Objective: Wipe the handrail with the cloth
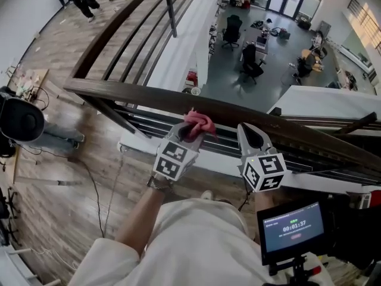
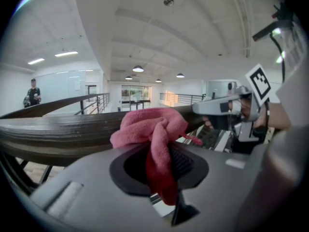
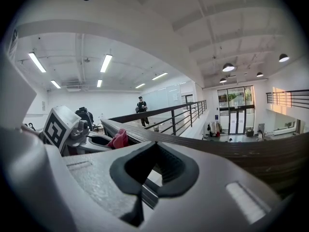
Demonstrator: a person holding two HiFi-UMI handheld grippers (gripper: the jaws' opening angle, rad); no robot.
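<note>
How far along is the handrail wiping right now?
Done: the pink cloth is picked up, clamped in the left claw. In hand: that cloth rests on the top of the wooden handrail; the right claw is shut and empty beside it. Left: long stretches of rail run either way, and the pictures show no wiped-versus-unwiped difference.

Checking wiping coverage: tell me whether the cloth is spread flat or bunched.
Bunched: the pink cloth is a crumpled wad pinched in the left gripper at the handrail.
</note>
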